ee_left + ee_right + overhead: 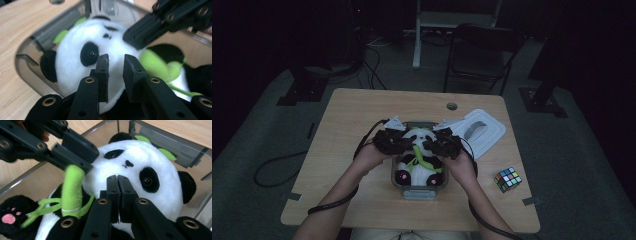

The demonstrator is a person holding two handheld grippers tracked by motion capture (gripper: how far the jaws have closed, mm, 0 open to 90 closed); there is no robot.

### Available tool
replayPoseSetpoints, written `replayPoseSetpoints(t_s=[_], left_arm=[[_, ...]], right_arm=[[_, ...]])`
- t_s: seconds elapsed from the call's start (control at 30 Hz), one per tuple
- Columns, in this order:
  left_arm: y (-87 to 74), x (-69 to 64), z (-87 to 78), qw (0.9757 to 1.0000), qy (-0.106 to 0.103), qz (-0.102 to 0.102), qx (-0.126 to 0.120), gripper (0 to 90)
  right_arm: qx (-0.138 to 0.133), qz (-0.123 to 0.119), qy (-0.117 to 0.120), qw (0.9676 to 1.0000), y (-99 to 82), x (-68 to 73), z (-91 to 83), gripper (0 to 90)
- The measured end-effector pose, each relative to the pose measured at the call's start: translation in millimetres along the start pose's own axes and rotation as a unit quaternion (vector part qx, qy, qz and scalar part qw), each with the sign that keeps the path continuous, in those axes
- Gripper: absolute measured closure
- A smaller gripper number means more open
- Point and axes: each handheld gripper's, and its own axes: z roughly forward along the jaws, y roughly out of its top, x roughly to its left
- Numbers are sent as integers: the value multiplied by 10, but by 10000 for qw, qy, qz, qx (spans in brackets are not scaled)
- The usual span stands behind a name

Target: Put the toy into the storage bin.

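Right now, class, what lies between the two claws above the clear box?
The toy panda's white head, seen in the high view, lies between the left claw and the right claw, inside the clear box.

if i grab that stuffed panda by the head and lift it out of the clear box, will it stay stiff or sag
The panda looks like soft plush, so its head will probably squash between the jaws and the body sag below. It is likely light for its size. Its furry surface should not slip much, but it sits snug in the clear box, so the box might drag along.
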Motion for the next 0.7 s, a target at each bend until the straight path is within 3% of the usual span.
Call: replayPoseSetpoints(t_s=[0.13,0.3,0.4,0.53,0.7], left_arm=[[15,1,33,10000,37,15,46,763],[44,-3,97,9992,164,150,345,828],[45,15,133,9990,164,111,404,852],[33,1,114,9991,196,134,347,849],[16,32,12,9999,31,-76,73,818]], right_arm=[[171,-107,-113,9997,40,11,30,899],[423,-251,-302,9983,91,48,83,900],[519,-330,-408,9973,102,72,106,900],[391,-209,-285,9986,88,46,78,900],[175,-34,-120,9998,54,7,-29,825]])
